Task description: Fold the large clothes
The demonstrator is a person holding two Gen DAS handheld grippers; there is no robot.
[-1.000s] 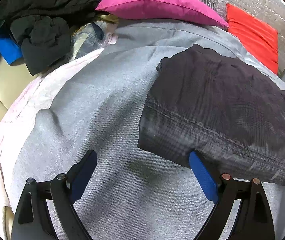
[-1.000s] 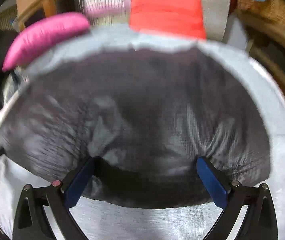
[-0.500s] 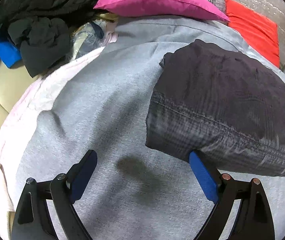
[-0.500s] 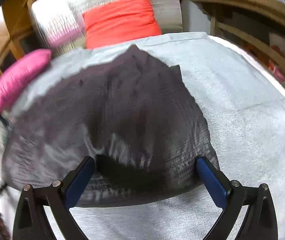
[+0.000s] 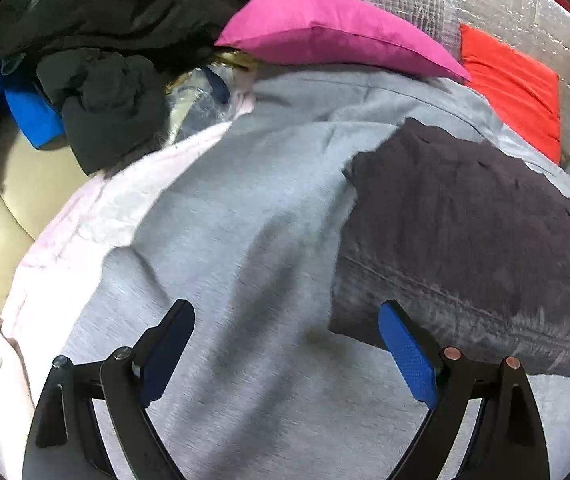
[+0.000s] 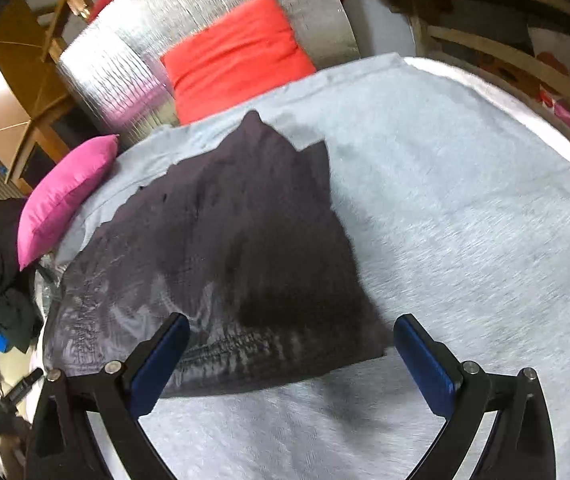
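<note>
A folded dark grey garment (image 5: 473, 236) lies flat on the light grey blanket (image 5: 245, 240). In the right wrist view the garment (image 6: 237, 248) lies left of centre, its near hem between the fingers. My left gripper (image 5: 285, 344) is open and empty, hovering over the blanket by the garment's left near corner. My right gripper (image 6: 291, 356) is open and empty, just above the garment's near right corner.
A pink pillow (image 5: 337, 36) and a red cushion (image 5: 513, 84) lie at the far edge against a silver foil panel (image 6: 189, 40). A heap of black and blue clothes (image 5: 97, 92) sits at the far left. Wooden furniture (image 6: 497, 56) stands to the right.
The right gripper has swung to the right and pulled back from the garment, so more bare blanket shows on its right. The left gripper has shifted slightly. The garment lies still.
</note>
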